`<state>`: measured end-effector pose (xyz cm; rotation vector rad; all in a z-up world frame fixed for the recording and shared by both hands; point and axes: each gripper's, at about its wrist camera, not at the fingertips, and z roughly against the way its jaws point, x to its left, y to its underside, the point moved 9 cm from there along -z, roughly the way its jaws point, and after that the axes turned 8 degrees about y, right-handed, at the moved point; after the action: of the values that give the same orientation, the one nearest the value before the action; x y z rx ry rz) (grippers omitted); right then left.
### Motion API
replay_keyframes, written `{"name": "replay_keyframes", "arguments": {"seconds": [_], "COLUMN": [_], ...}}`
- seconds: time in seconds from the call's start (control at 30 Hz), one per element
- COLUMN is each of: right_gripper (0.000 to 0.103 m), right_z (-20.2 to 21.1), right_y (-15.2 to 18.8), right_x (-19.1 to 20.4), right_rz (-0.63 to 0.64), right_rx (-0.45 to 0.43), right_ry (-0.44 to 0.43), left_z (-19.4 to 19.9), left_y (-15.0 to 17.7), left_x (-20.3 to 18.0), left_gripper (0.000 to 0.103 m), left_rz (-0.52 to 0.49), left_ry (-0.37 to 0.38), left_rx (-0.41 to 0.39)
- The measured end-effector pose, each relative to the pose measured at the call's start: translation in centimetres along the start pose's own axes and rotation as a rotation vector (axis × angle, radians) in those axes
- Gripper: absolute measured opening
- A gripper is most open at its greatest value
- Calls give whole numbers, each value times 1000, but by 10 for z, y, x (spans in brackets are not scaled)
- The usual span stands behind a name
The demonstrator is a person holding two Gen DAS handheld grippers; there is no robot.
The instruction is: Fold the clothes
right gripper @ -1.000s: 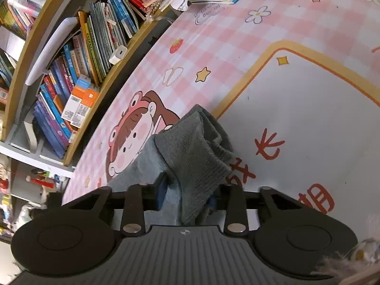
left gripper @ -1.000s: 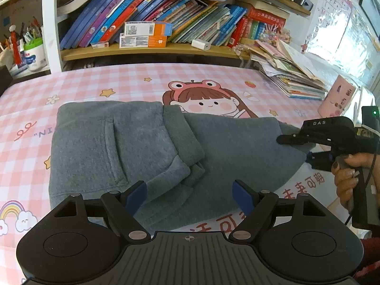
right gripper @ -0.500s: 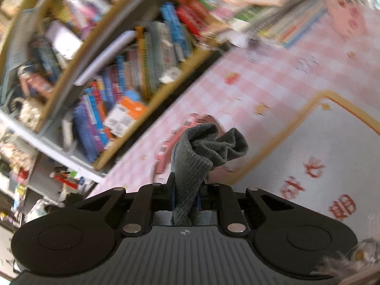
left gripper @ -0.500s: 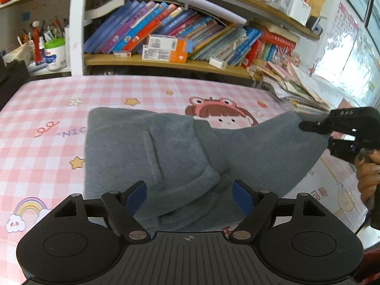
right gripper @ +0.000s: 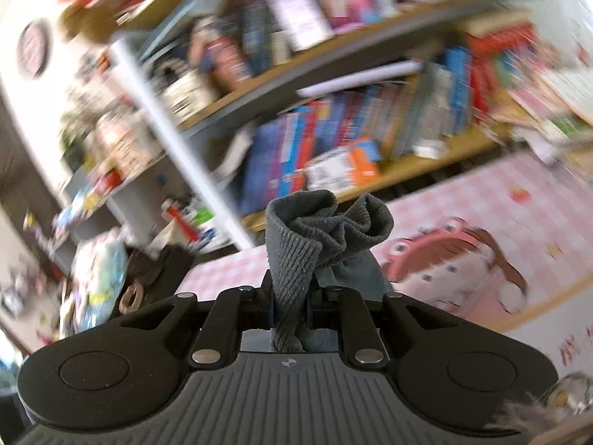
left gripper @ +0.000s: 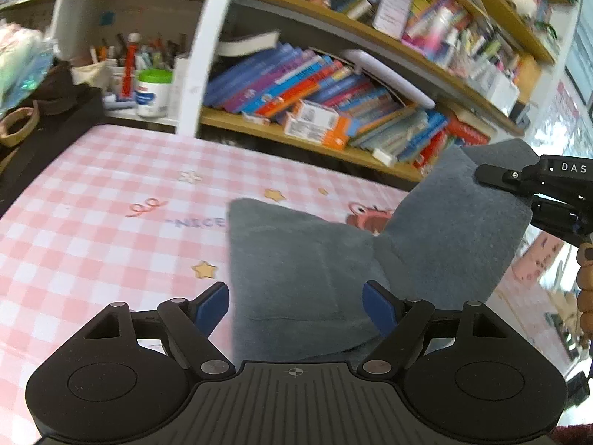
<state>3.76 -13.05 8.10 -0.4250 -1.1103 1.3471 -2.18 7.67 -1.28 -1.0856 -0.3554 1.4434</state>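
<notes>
A grey fleece garment point(left gripper: 296, 270) lies on the pink checked tablecloth point(left gripper: 92, 230), its left part flat. Its right part is lifted off the table. My right gripper point(right gripper: 291, 296) is shut on the ribbed grey hem point(right gripper: 296, 244), which bunches up above the jaws. In the left wrist view the right gripper point(left gripper: 493, 181) holds the raised cloth at the right edge. My left gripper point(left gripper: 294, 306) is open and empty, hovering over the near edge of the garment, blue pads either side of it.
A bookshelf point(left gripper: 333, 92) full of books runs along the far side of the table. A pen pot and a white tub point(left gripper: 153, 92) stand at the back left. A dark bag point(left gripper: 44, 111) sits at the left edge.
My right gripper has lifted the garment's right end higher and swung it leftward. The left gripper has shifted left, still open.
</notes>
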Motion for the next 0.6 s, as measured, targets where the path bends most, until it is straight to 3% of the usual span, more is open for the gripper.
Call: {"name": "replay_keyframes", "arguments": {"seconds": [0.17,0.37,0.43,0.47,0.6], "right_gripper": [13,15,19,26,42], "right_z": [-21,-57,-66,-70,-69], "right_y": [29,87,106,115,133], "right_x": [59,100,106,108,110], "right_rz": [167,393,463,489,494], "right_rx": [76,208,252,275,340], "right_ry": [-51,-43,-38,-37,-86], "left_z": [19,36,38,38,34], "left_y": [-3,-3,-3,-3,-7], "left_x": [26,51,56,58,56], "left_gripper": [81,81,81,81,81], "left_rz": [48,99,108,110,101], "left_ry": [-10,-27,-27,-25,-2], "left_rx": [-46,-81,-84,-86,-89]}}
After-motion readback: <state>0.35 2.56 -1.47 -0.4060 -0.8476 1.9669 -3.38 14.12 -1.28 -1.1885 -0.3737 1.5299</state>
